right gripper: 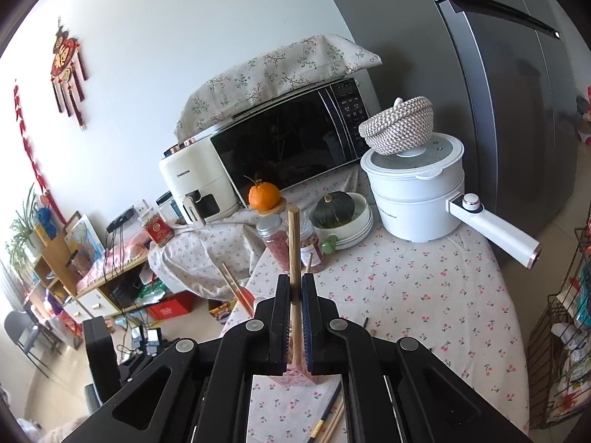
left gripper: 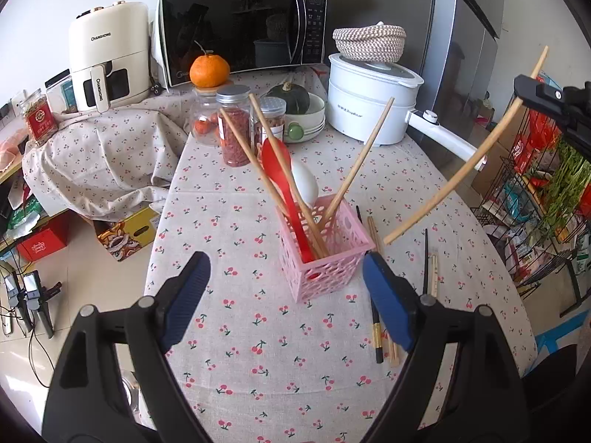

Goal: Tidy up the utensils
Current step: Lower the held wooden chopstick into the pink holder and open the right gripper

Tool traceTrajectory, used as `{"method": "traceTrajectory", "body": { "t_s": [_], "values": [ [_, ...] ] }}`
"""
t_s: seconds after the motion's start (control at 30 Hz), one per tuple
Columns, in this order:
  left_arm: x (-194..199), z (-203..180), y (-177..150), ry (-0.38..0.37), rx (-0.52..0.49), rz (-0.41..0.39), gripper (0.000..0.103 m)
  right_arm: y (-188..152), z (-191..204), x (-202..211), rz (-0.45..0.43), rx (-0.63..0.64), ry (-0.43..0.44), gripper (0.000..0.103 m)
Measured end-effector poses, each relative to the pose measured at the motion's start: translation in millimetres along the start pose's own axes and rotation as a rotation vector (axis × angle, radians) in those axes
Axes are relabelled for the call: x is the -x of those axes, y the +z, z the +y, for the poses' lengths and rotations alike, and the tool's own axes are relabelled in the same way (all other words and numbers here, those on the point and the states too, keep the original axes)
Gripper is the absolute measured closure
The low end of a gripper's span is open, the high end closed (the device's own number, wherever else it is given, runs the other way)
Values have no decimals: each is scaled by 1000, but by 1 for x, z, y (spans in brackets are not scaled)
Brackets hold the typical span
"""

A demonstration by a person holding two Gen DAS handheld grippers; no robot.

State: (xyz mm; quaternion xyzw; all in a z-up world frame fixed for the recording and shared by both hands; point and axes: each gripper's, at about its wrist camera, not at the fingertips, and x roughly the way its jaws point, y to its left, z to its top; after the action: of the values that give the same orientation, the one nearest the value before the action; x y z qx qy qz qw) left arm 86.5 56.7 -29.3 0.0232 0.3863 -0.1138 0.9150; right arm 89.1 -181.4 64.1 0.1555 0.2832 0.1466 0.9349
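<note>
**One chopstick up, basket waiting**

My right gripper [right gripper: 295, 288] is clamped tight on a chopstick [right gripper: 294, 247], gripping it mid-length so the lower end hangs free to drop in; I judge it is bound for the basket [left gripper: 325, 254], which sits mid-table. Three chopsticks, a red spoon [left gripper: 280, 173] and a white spoon [left gripper: 304, 181] already lean inside it. My left gripper [left gripper: 284, 295] stands wide open and empty, straddling the basket, probably to steady it. More loose sticks [left gripper: 428, 269] lie just beside the basket.
</note>
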Motion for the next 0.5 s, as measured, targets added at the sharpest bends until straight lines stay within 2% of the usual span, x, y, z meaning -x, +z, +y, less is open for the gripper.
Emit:
{"method": "traceTrajectory", "body": {
  "t_s": [0.27, 0.5],
  "values": [
    [-12, 11, -17, 5, -13, 76, 18, -2, 12, -27, -25, -26, 41, 97],
    [-12, 7, -21, -1, -32, 89, 18, -20, 26, -68, 46, 9, 51, 97]
  ]
}}
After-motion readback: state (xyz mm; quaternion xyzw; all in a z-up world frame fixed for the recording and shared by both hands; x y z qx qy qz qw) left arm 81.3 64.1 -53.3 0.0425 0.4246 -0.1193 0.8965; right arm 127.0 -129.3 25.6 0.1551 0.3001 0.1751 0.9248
